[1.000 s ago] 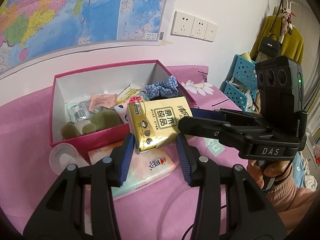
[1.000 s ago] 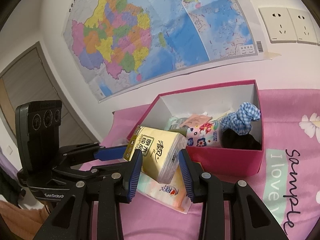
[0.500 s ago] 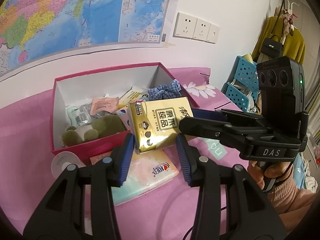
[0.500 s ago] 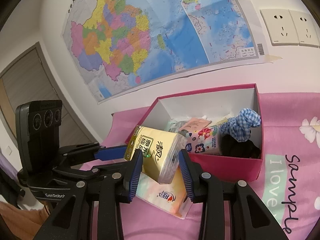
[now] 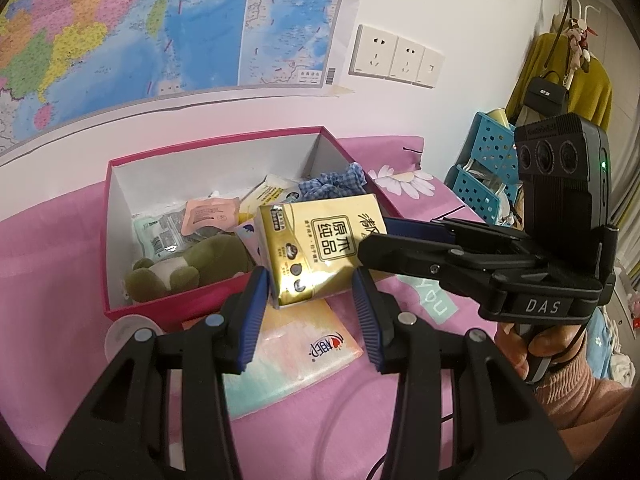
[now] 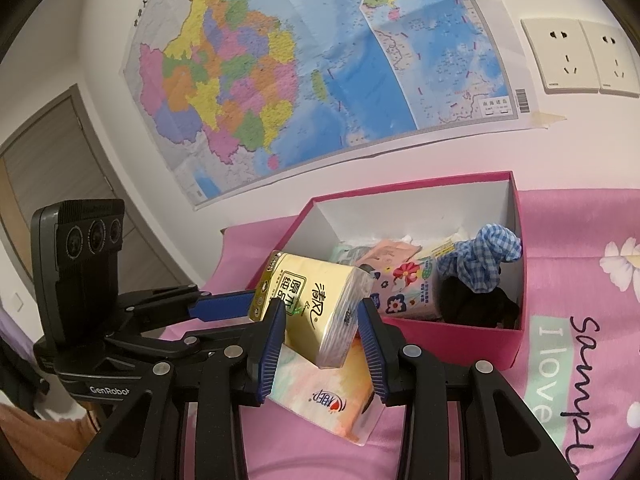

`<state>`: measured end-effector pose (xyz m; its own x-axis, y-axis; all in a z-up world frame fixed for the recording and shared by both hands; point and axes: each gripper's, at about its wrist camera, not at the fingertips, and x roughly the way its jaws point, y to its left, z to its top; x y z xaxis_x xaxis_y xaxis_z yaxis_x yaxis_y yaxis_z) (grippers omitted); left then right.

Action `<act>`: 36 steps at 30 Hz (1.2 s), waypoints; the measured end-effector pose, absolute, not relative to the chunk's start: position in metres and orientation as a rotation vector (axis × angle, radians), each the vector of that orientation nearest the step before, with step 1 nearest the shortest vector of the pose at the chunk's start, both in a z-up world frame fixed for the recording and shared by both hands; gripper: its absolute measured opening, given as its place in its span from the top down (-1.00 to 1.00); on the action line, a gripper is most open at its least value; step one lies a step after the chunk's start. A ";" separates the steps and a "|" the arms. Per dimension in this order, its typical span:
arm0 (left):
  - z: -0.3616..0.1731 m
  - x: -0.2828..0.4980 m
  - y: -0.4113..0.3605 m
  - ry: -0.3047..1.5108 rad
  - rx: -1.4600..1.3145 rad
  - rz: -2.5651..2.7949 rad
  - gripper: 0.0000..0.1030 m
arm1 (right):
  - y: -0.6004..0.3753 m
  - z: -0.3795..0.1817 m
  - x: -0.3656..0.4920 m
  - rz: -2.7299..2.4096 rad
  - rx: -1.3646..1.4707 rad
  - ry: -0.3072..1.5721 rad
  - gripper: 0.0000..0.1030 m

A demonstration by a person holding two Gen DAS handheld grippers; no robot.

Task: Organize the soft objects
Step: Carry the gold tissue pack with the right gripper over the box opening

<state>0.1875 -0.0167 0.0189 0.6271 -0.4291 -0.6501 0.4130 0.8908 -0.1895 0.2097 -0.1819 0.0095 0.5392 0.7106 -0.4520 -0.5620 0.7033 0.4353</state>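
Observation:
A yellow tissue pack (image 5: 320,248) (image 6: 316,304) hangs just above a pastel tissue pack (image 5: 296,352) (image 6: 324,392) that lies on the pink cloth. My left gripper (image 5: 309,280) is shut on its near end. My right gripper (image 6: 320,306) is shut on its other end and reaches in from the right in the left wrist view (image 5: 384,236). Behind them stands the pink box (image 5: 212,144) (image 6: 516,240). It holds a green plush (image 5: 188,264), a checked scrunchie (image 5: 336,180) (image 6: 480,260), a floral tissue pack (image 6: 404,288), sachets and a black item (image 6: 472,304).
A clear plastic lid (image 5: 124,332) lies by the box's near left corner. Blue baskets (image 5: 484,172) stand past the bed's right edge, under a hanging yellow coat. A map and wall sockets cover the wall behind. A hand (image 5: 536,344) holds the right gripper's handle.

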 end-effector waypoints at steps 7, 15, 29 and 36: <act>0.021 0.190 -0.016 0.748 -0.028 -0.479 0.13 | -0.181 0.011 0.211 0.766 0.246 0.643 0.25; 0.021 0.193 -0.017 0.747 -0.024 -0.477 0.13 | -0.181 0.012 0.215 0.767 0.247 0.644 0.26; 0.023 0.202 -0.016 0.746 -0.018 -0.468 0.14 | -0.181 0.014 0.221 0.761 0.247 0.642 0.26; 0.026 0.207 -0.016 0.747 -0.013 -0.460 0.14 | -0.181 0.014 0.226 0.758 0.246 0.642 0.28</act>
<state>0.2067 -0.0164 0.0258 0.6392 -0.4078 -0.6521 0.3986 0.9007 -0.1725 0.2258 -0.1806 0.0142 0.5483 0.7051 -0.4497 -0.5603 0.7089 0.4283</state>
